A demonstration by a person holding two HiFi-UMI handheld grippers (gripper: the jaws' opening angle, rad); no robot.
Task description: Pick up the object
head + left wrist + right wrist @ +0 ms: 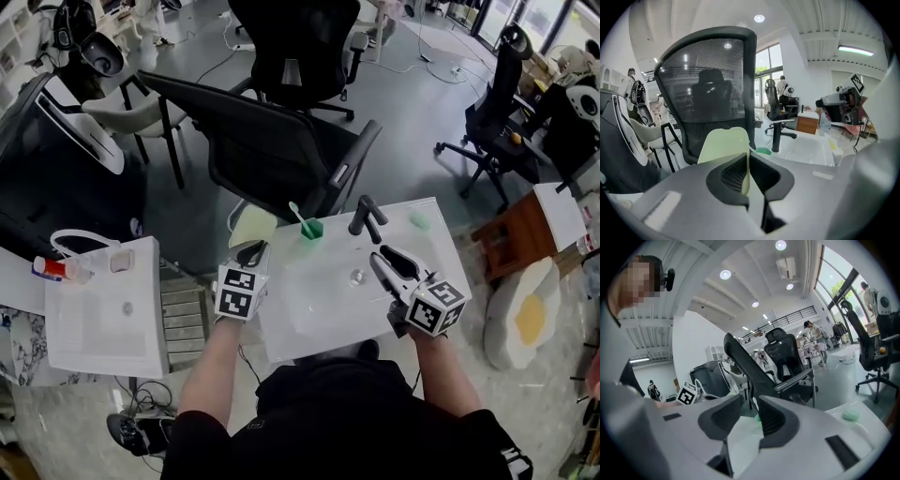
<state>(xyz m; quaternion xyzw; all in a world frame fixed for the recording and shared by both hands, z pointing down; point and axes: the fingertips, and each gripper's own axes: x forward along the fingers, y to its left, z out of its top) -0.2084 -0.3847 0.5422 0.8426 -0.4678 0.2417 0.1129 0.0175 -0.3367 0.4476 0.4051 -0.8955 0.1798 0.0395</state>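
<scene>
Left gripper [249,251] is clamping its jaws on the edge of a thin, pale green flat pad [251,227], and its own view shows the pad [723,145] standing upright between the closed pads of the left gripper [747,168], with the mesh back of a black office chair [710,89] behind it and nothing under it. From the head view the pad is hanging at the far left corner of the white sink [319,298], just left of the green cup [312,229] that is holding a toothbrush [296,214], and it seems to be touching neither. Right gripper [394,265] is hovering over the right side of the basin near the black faucet [366,217]; in its own view the right gripper [743,418] is showing its jaws partly apart with nothing between them. Judging by this, the grasp is made and the pad is looking lifted clear, so the pick-up is appearing all but done; what is left is only carrying it securely.
</scene>
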